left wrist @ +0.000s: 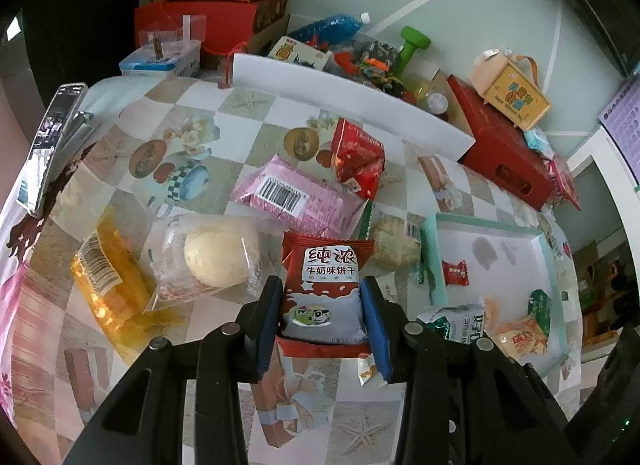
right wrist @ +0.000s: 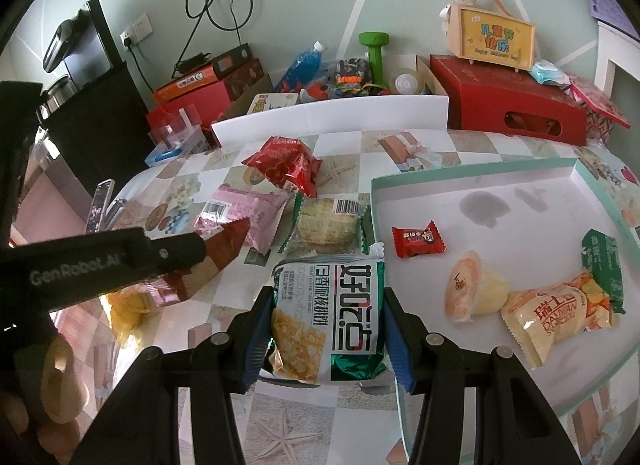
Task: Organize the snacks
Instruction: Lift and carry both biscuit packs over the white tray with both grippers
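Note:
My left gripper (left wrist: 323,281) is shut on a red-and-grey milk biscuit packet (left wrist: 324,297), held a little above the checked tablecloth. In the right wrist view that packet (right wrist: 228,243) hangs at the left in the black left gripper (right wrist: 200,249). My right gripper (right wrist: 326,291) is shut on a white-and-green crisp packet (right wrist: 332,321) beside the left rim of the mint-edged white tray (right wrist: 460,173). Inside the tray lie a small red candy (right wrist: 418,239), a jelly cup (right wrist: 476,289), a yellow packet (right wrist: 560,313) and a green packet (right wrist: 604,261).
Loose on the cloth lie a pink packet (left wrist: 296,197), a red packet (left wrist: 358,157), a wrapped round bun (left wrist: 218,253), an orange packet (left wrist: 108,281) and a green-edged cake (left wrist: 394,245). A white board (left wrist: 352,105), red boxes (left wrist: 508,161) and a green dumbbell (left wrist: 412,45) line the back.

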### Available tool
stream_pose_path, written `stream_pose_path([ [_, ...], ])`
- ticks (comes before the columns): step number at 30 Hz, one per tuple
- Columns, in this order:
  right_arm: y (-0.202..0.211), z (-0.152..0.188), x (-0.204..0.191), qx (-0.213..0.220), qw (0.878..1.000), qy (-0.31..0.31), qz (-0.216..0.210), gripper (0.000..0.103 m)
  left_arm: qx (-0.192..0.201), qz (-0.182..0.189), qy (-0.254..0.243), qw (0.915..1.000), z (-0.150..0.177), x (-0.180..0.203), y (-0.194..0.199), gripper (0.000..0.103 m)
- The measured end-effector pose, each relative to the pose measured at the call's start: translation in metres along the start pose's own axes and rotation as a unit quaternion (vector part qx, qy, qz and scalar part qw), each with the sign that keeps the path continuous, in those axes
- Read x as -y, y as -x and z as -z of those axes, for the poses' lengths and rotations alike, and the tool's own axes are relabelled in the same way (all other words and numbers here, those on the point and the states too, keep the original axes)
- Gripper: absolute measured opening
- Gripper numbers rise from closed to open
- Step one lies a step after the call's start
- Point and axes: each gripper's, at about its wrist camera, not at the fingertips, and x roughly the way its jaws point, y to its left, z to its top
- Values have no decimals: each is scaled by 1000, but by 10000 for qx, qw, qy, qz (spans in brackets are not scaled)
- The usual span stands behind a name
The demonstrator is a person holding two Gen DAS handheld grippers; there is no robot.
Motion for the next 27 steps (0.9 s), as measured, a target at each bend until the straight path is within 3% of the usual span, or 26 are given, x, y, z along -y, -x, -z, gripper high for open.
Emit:
stream_pose_path([
  [13, 13, -10, 15, 205, 9996, -200, 59, 54, 226, 194, -73, 9995, -3, 14, 12, 41],
  [22, 35, -27, 80, 539, 9943, -759, 526, 54, 447, 716, -494, 9952, -1, 58, 13, 41],
  [27, 41, -29, 116, 620, 9890, -1126, 728, 54, 383, 919, -701, 9926, 4, 86, 0, 41],
])
